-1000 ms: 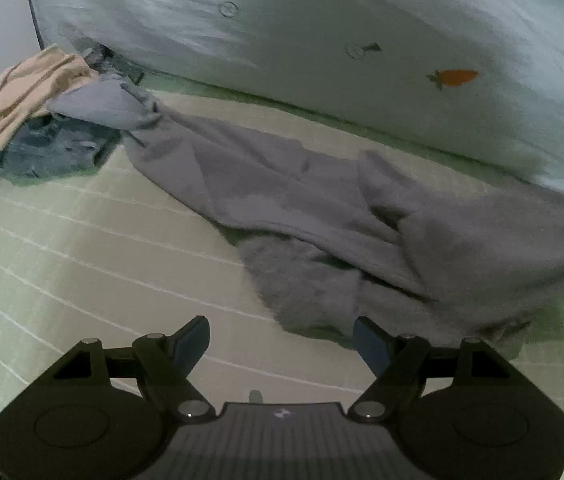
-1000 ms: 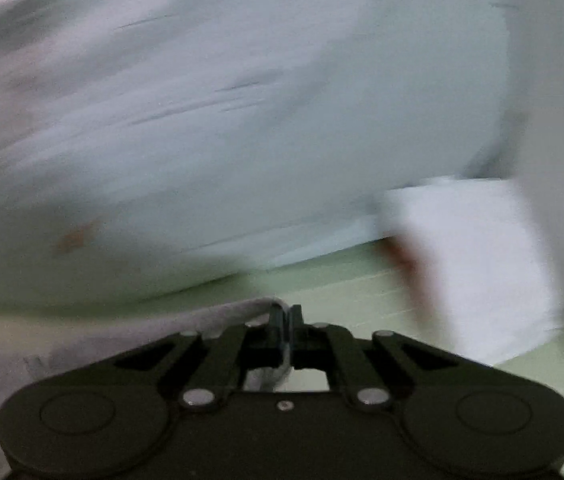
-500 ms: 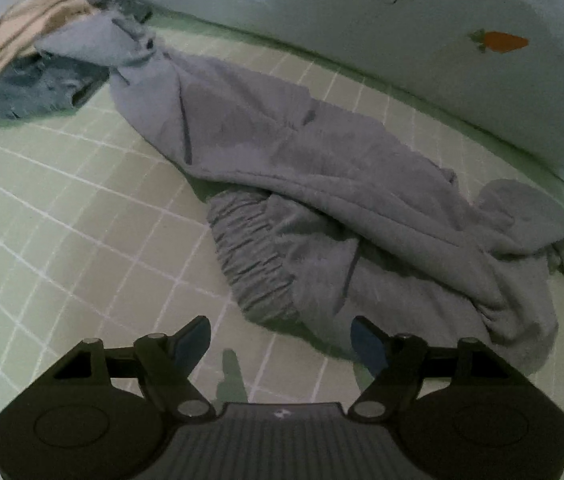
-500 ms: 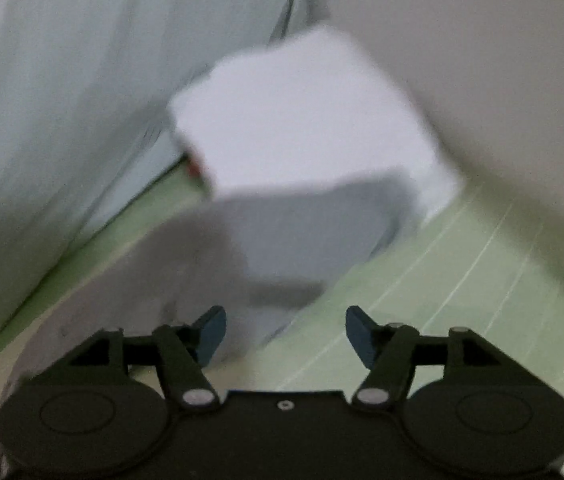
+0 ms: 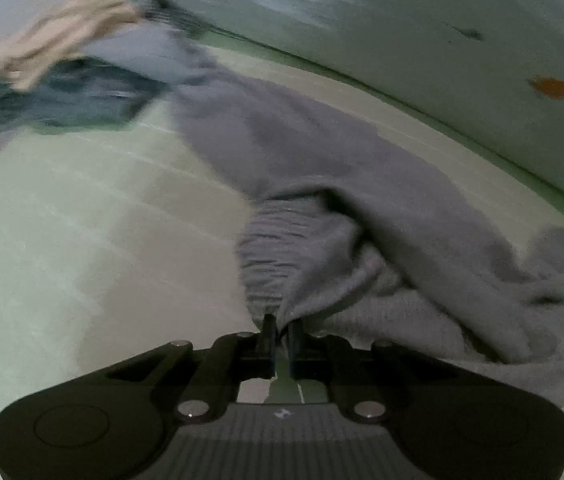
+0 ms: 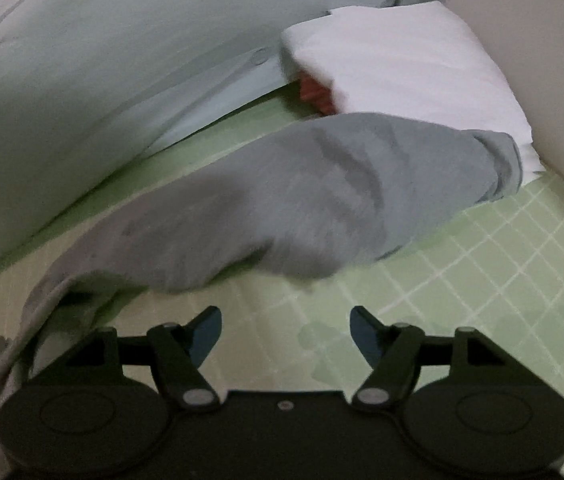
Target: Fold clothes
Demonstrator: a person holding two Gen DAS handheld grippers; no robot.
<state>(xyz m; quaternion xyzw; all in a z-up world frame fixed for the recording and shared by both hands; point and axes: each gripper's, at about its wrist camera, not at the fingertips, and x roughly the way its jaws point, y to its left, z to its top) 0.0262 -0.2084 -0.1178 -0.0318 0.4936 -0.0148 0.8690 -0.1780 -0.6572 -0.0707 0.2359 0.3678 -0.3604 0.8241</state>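
The gray pants (image 5: 361,208) are soft and fuzzy, with a bunched, stretchy waistband (image 5: 270,248) full of little wrinkles. They lie crumpled on the green checked bed sheet (image 5: 82,248), just in front of the pale blanket (image 5: 421,40) with the orange carrot print (image 5: 555,88). The left gripper (image 5: 280,334) has its fingers pressed together, pinching the edge of the waistband at 6 o'clock. One leg runs long from there up toward 11 o'clock, where it meets a blurry pile of tan cloth (image 5: 62,36) and dark blue cloth (image 5: 70,96). The other leg (image 6: 321,196) shows in the right wrist view, pointing toward 2 o'clock with its cuff touching the white pillow (image 6: 401,64). The right gripper (image 6: 285,326) has its fingers spread wide and holds nothing, above the sheet. The left wrist view is smeared, so the far pile is hard to make out. Something red (image 6: 313,94) peeks from under the pillow.
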